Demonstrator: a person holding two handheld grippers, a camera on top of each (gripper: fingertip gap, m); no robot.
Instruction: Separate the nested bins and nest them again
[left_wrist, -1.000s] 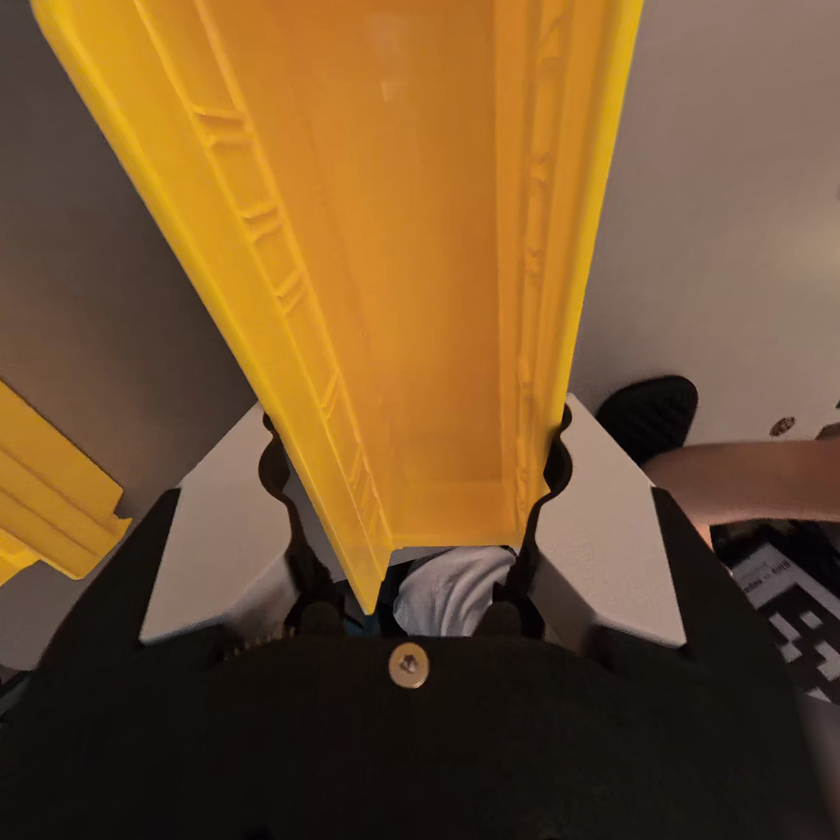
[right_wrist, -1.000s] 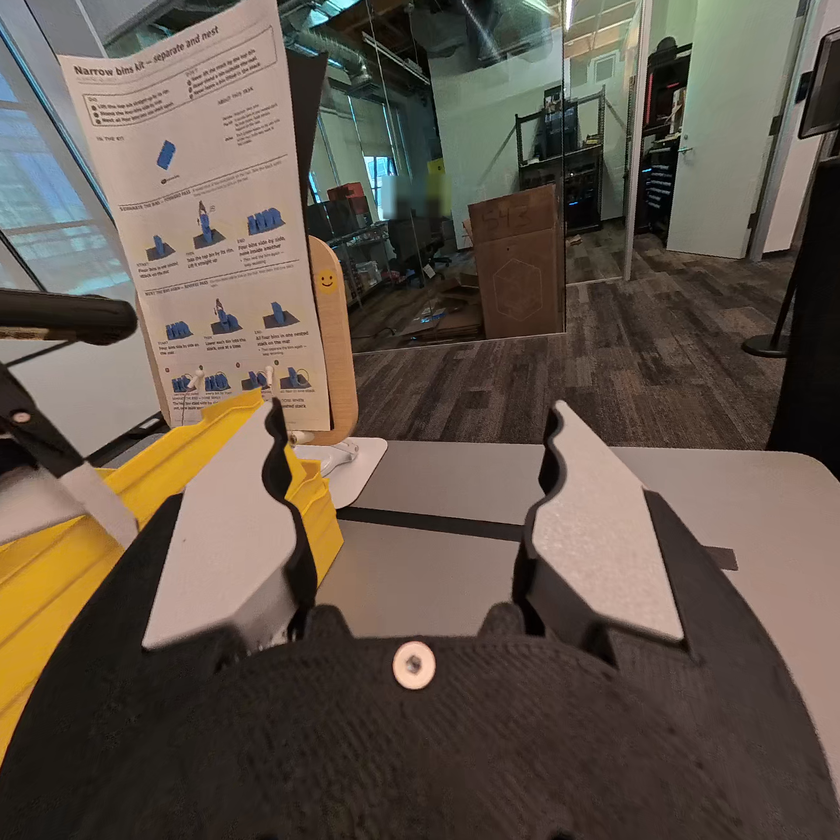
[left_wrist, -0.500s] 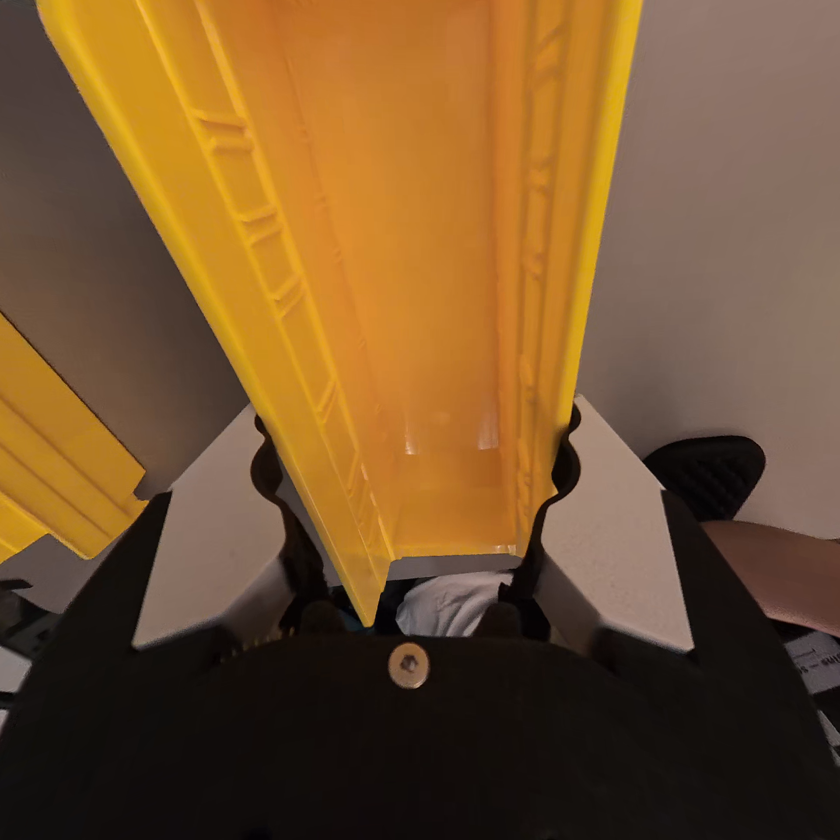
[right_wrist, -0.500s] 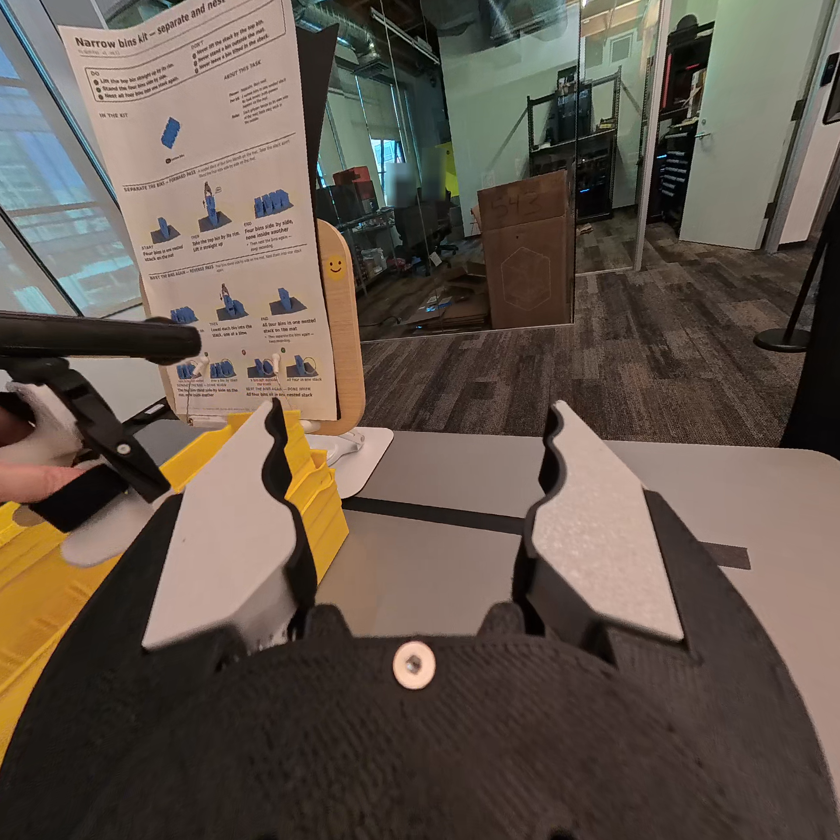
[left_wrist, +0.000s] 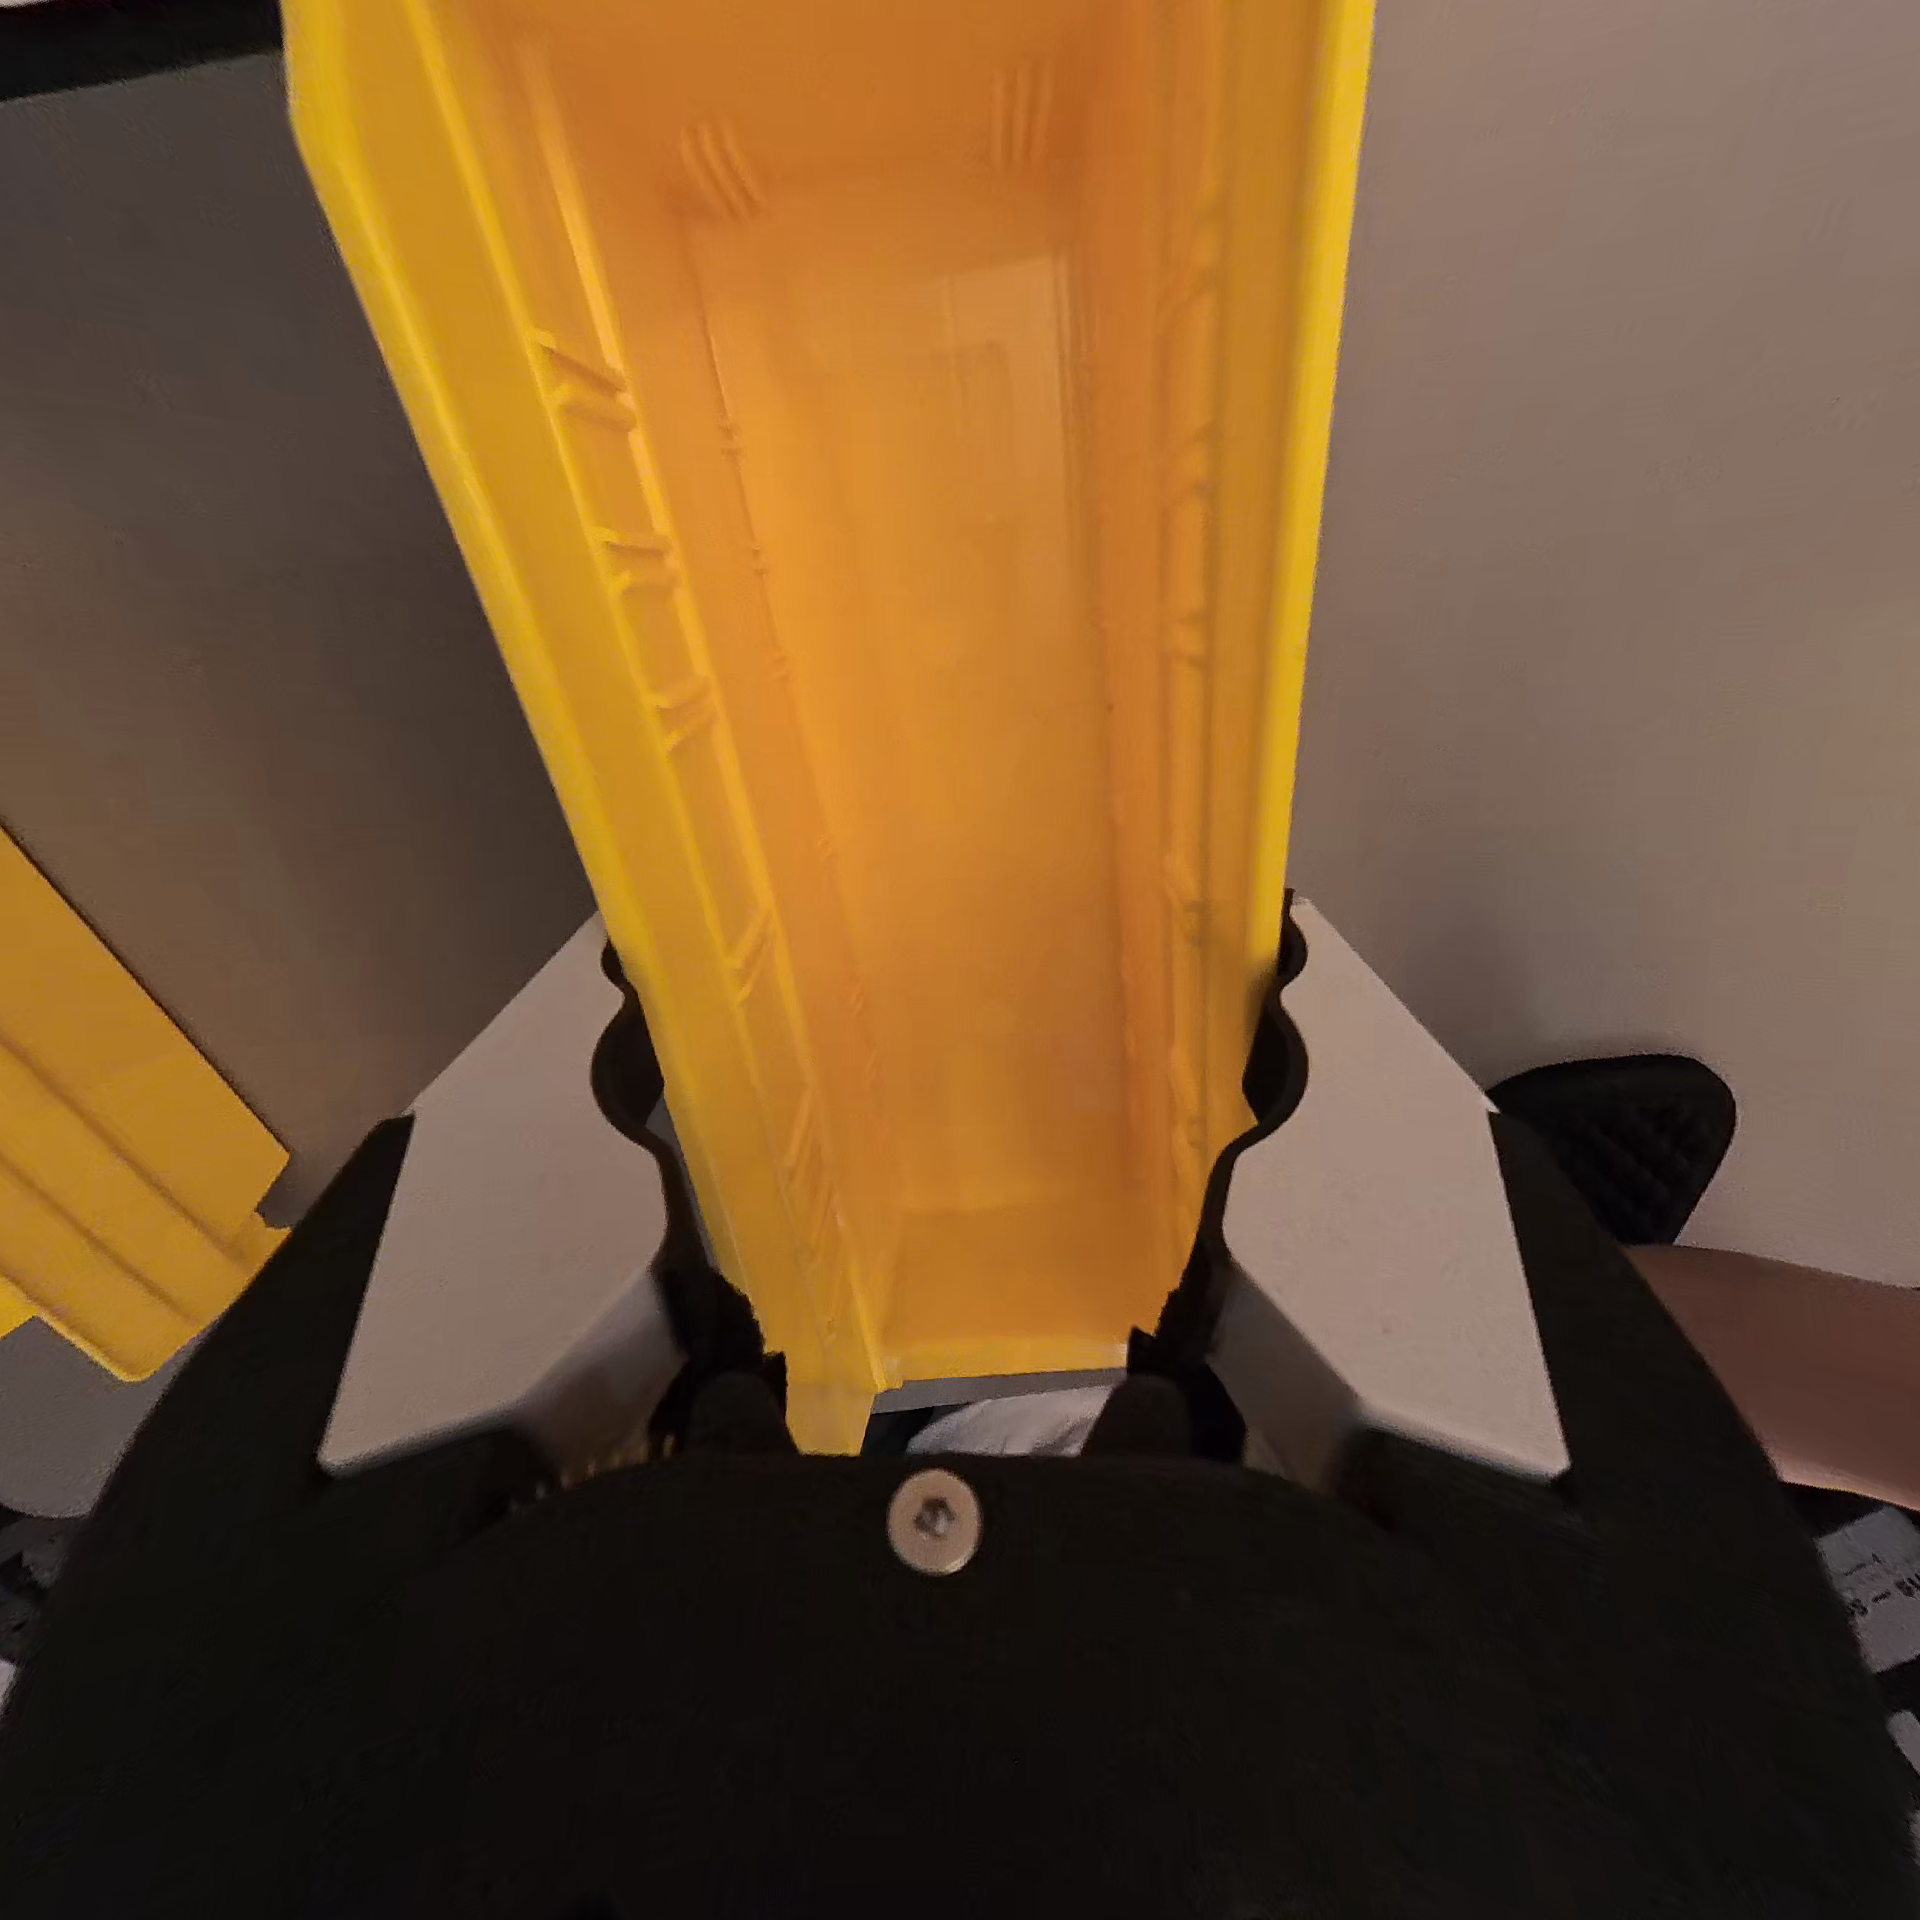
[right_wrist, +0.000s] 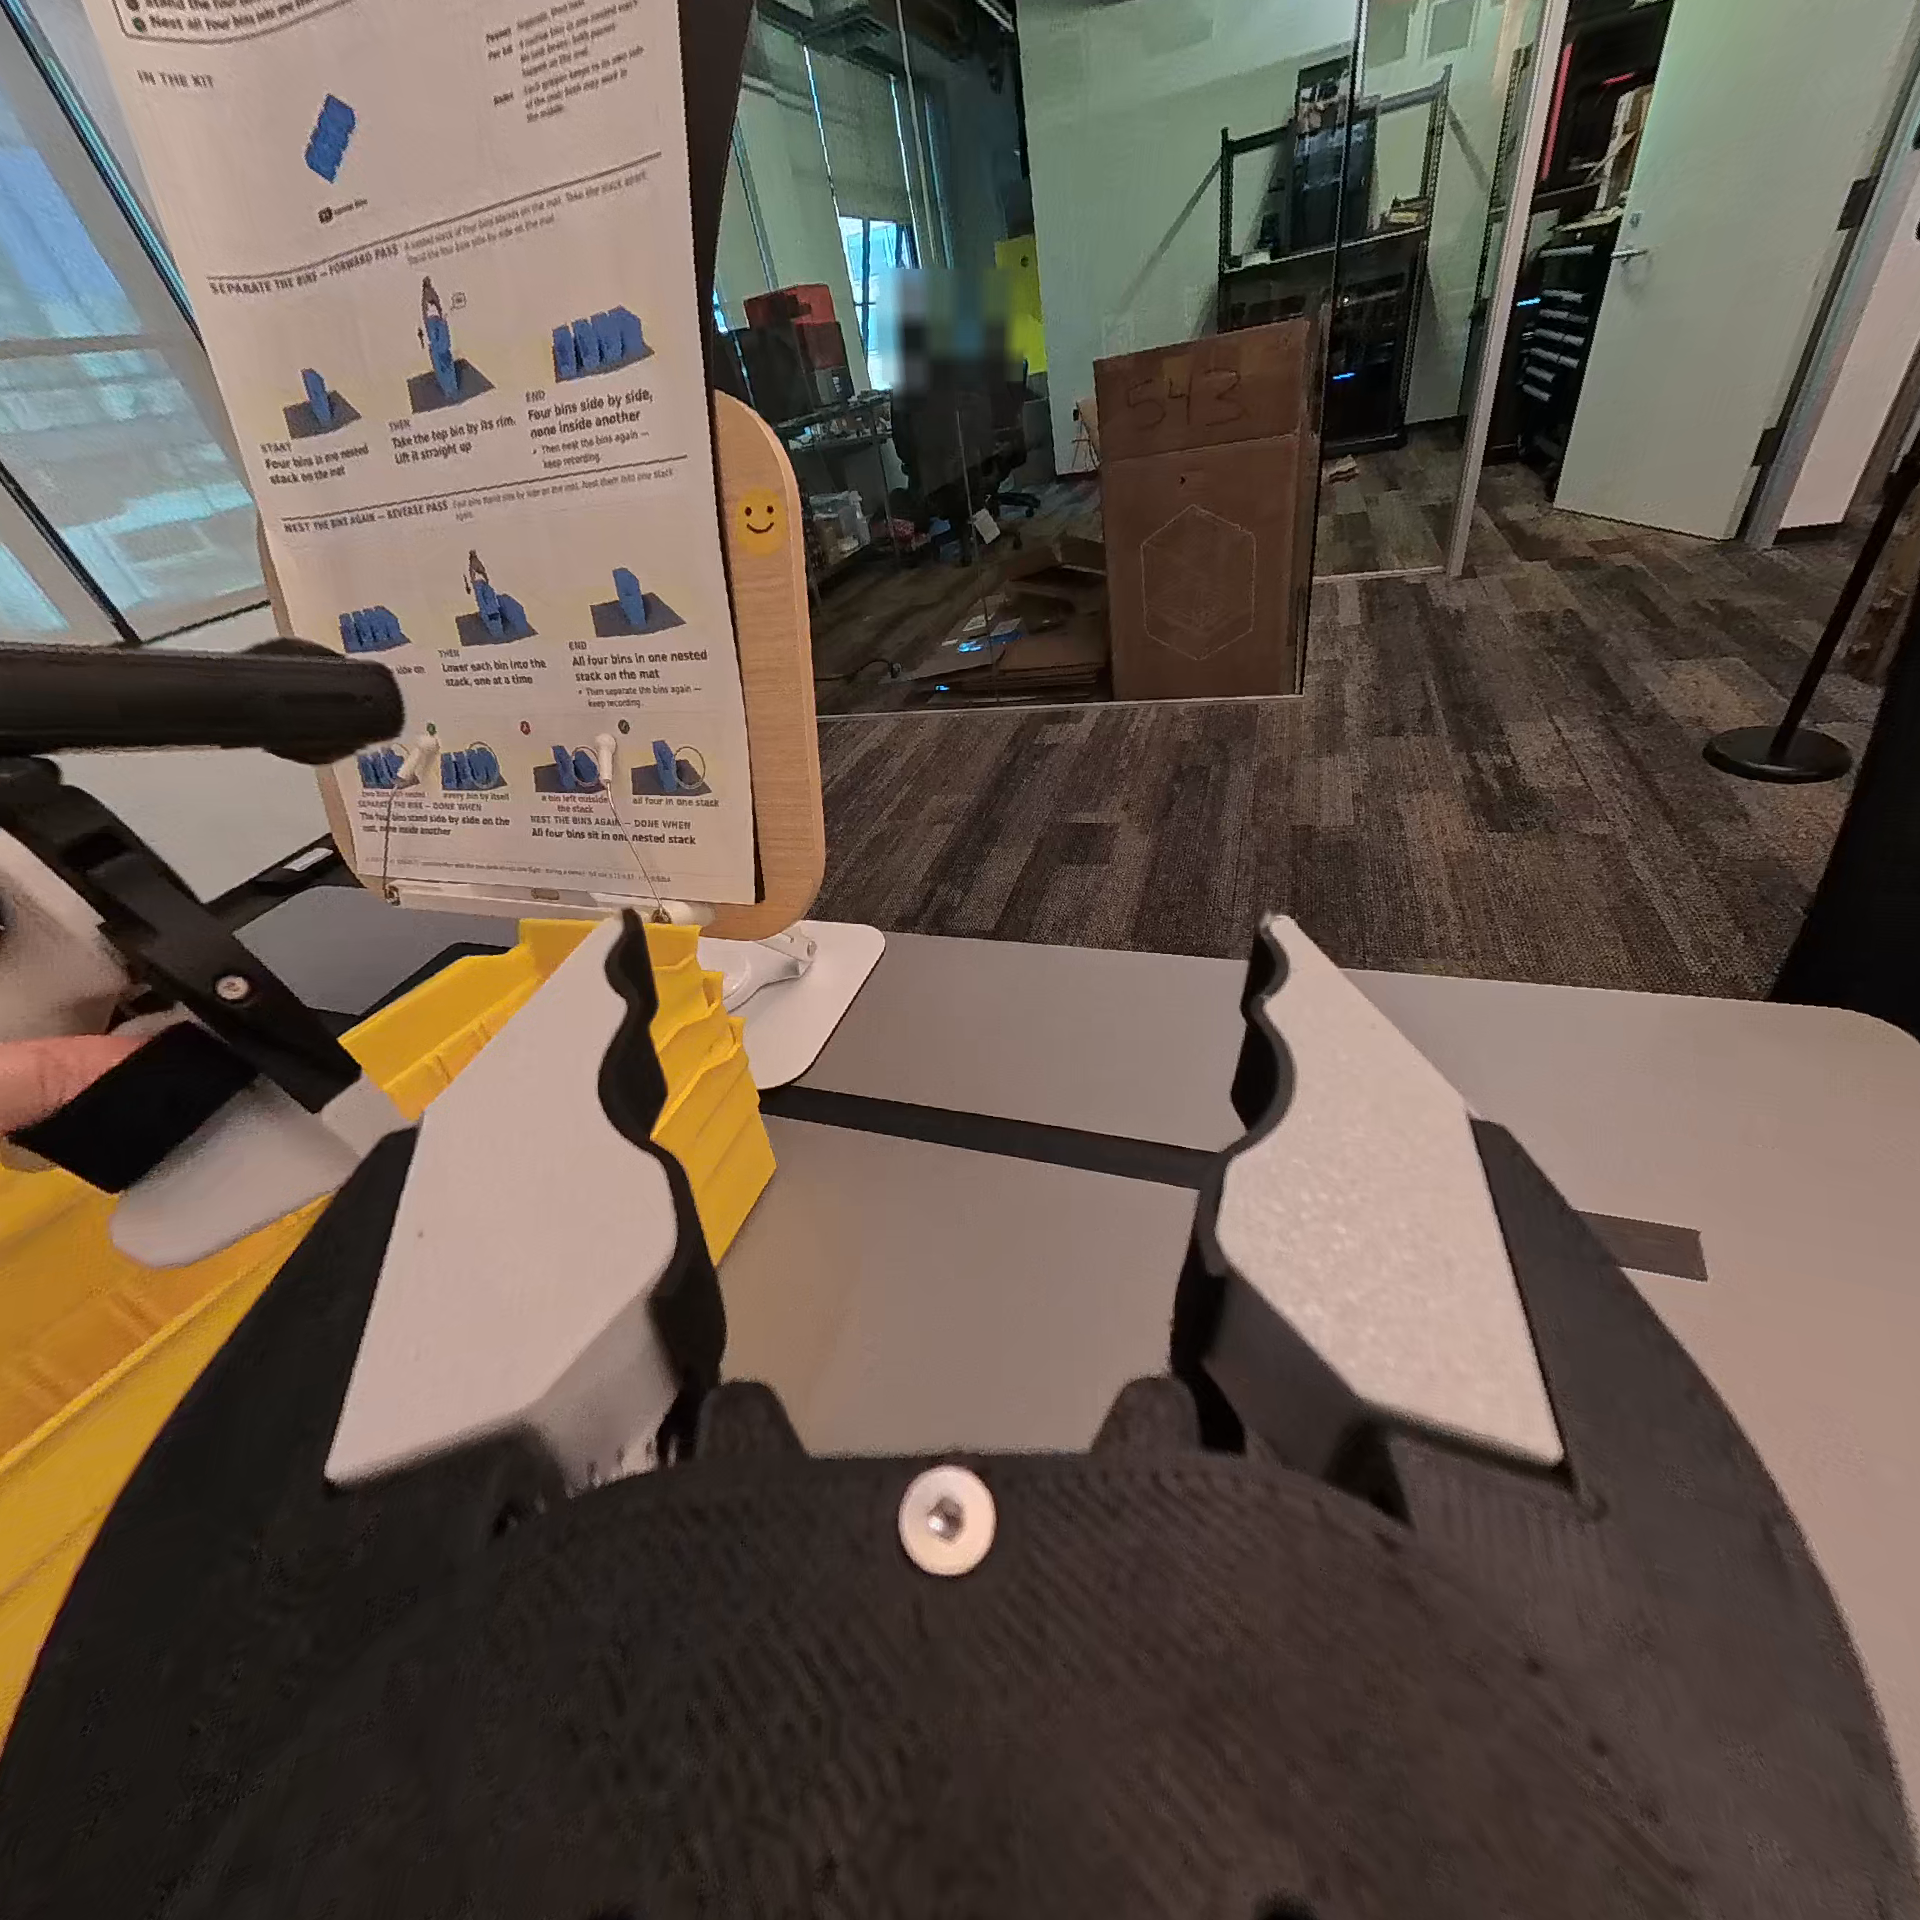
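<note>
One yellow bin (left_wrist: 935, 727), now deeper in left tool (left_wrist: 940, 1029).

The long yellow bin (left_wrist: 935, 727) is smooth moulded plastic with a faint sheen and ribbed walls. The tongs' fingers (right_wrist: 1382, 1226) look matt grey and finely grainy, in rough black printed bodies. The tabletop (right_wrist: 1039, 1039) is smooth matt grey. A paper sheet (right_wrist: 468, 416) fronts a wooden board (right_wrist: 790, 727).
</note>
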